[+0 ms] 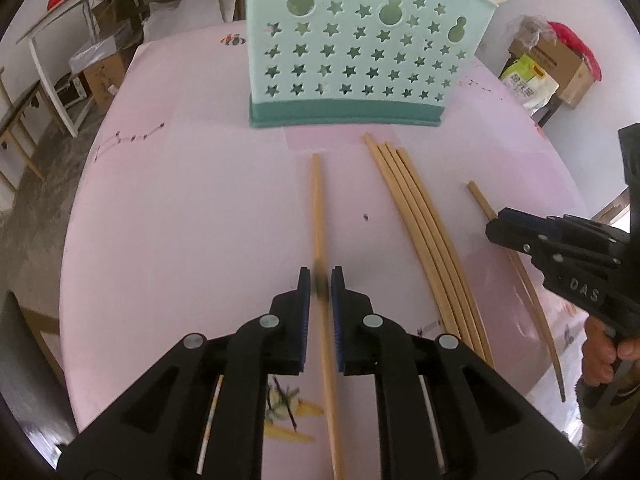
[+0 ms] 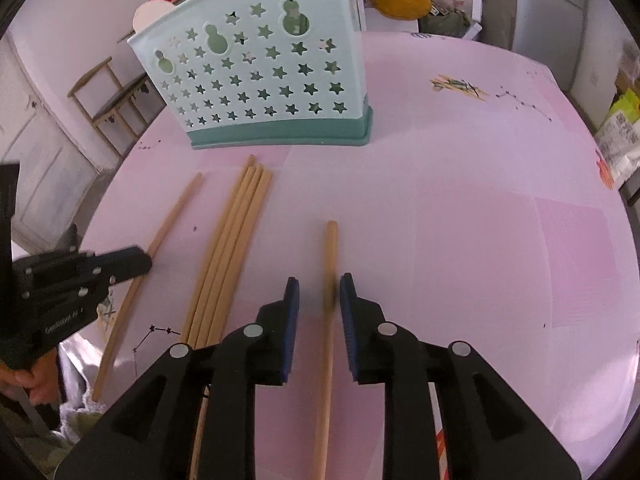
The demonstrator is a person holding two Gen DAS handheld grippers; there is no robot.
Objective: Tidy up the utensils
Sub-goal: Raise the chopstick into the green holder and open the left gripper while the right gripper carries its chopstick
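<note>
Straddling a single chopstick point(image 1: 319, 216) on the pink table point(image 1: 180, 200), the left hand-held gripper point(image 1: 320, 284) has its jaws parted, not clamping; the right hand-held gripper point(image 2: 319, 294) stands open around another chopstick point(image 2: 330, 256). Four chopsticks point(image 1: 416, 216) lie between, before the star-pierced green holder point(image 1: 360, 48) toward the far edge

Black plastic bodies, blue ribbed pads point(image 1: 305, 300) and silver rivets are shown on both grippers; "DAS" is embossed on the right gripper point(image 1: 496, 226).

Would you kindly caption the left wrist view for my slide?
Left tool open astride a single chopstick on the pink table, facing the star-cut green utensil holder.
</note>
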